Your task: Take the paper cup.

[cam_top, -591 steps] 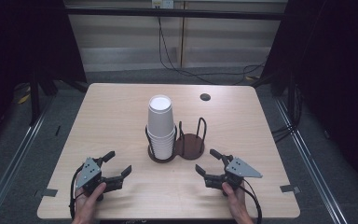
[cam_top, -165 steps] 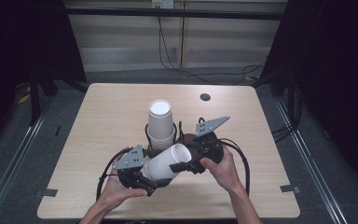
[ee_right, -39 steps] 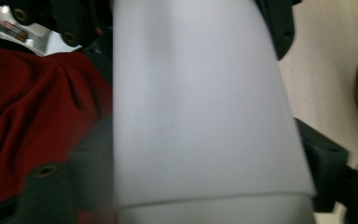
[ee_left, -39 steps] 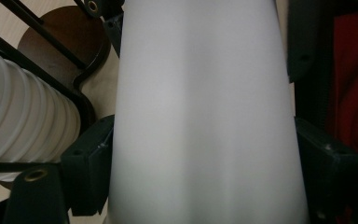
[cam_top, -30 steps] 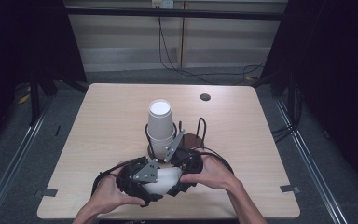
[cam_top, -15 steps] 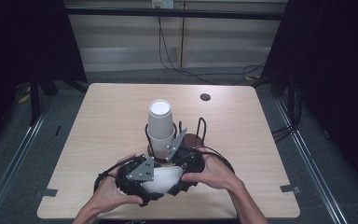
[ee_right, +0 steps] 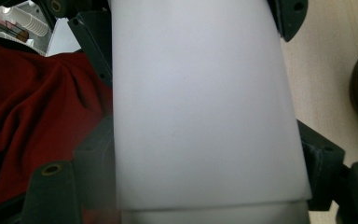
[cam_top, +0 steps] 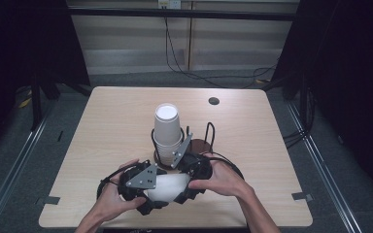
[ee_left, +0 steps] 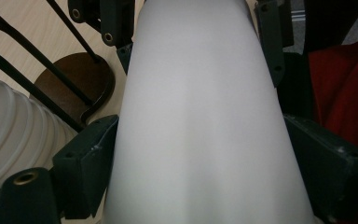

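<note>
A white paper cup lies on its side just above the table's front, caught between both grippers. My left gripper comes in from the left, and its jaws have just been opening wider. The cup is still between them, its sides against both pads. My right gripper comes in from the right, and its pads press on the cup too. The left gripper view looks up the cup to the right gripper's fingertips. The right gripper view shows the left gripper's fingertips at the cup's far end.
A tall stack of paper cups stands in a dark wire holder at the table's middle, right behind the grippers. The stack and the holder's brown base sit close at the left. A small dark hole marks the tabletop's far side.
At first the grippers rested apart and empty on the table. Later they held a cup higher up. It now lies lower, near the front edge. Nothing visibly moved in the last second.
</note>
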Available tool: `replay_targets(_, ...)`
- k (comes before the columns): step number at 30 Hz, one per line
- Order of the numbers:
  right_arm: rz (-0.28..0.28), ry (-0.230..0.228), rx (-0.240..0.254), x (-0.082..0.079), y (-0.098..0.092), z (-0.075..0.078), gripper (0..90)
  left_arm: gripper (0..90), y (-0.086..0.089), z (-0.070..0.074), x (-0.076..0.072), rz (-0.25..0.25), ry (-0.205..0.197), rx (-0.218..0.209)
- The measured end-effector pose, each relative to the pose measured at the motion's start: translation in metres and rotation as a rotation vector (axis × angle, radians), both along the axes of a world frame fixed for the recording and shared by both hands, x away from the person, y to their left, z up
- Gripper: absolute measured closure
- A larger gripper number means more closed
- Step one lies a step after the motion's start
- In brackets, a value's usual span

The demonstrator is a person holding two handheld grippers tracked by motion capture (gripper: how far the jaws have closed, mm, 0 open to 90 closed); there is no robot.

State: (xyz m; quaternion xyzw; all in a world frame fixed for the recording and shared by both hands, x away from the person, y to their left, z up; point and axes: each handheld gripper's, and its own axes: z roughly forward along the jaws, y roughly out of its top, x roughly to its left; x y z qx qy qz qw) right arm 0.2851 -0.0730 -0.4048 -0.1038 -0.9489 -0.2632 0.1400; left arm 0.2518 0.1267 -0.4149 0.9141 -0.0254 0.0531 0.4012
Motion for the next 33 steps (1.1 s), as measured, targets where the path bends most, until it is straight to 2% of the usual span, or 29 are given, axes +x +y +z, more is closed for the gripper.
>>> replay_targets(5,0.003,-0.005,-0.008,-0.001,-0.002,0.001,23.7,14.9,0.001,0.003,-0.001,-0.01,-0.002,-0.027)
replay_targets(7,0.004,-0.004,0.019,-0.001,-0.005,0.002,23.8,15.0,0.003,0.005,0.0,-0.009,0.007,-0.058)
replay_targets(14,0.008,0.011,0.034,0.0,-0.008,0.002,23.8,15.1,0.002,0.006,-0.001,0.001,0.024,-0.067)
replay_targets(18,0.002,0.004,0.035,-0.001,-0.009,0.002,23.7,15.2,0.002,0.006,0.0,-0.005,0.036,-0.079)
replay_targets(20,0.0,-0.003,0.019,-0.001,-0.009,0.001,23.7,15.7,0.006,0.009,0.0,-0.006,0.04,-0.12)
replay_targets(22,-0.003,0.001,0.01,-0.001,-0.009,0.001,23.7,15.8,0.007,0.011,0.0,-0.011,0.045,-0.133)
replay_targets(23,0.004,-0.003,0.027,-0.001,-0.01,0.0,23.7,15.8,0.008,0.013,-0.001,0.011,0.033,-0.14)
replay_targets(24,0.004,0.008,0.041,-0.001,-0.011,0.001,23.7,15.3,0.009,0.014,-0.001,0.006,0.034,-0.146)
replay_targets(28,0.0,0.007,0.043,-0.001,-0.013,0.002,23.6,15.8,0.01,0.014,0.0,0.038,0.039,-0.165)
replay_targets(29,-0.009,0.011,0.031,0.0,-0.016,0.001,23.6,15.7,0.012,0.015,0.002,0.053,0.041,-0.185)
replay_targets(31,-0.005,0.003,0.046,0.002,-0.017,-0.001,23.6,15.7,0.016,0.015,0.004,0.069,0.068,-0.222)
replay_targets(33,-0.026,0.01,0.048,0.003,-0.024,-0.002,23.6,15.7,0.02,0.016,0.006,0.08,0.077,-0.247)
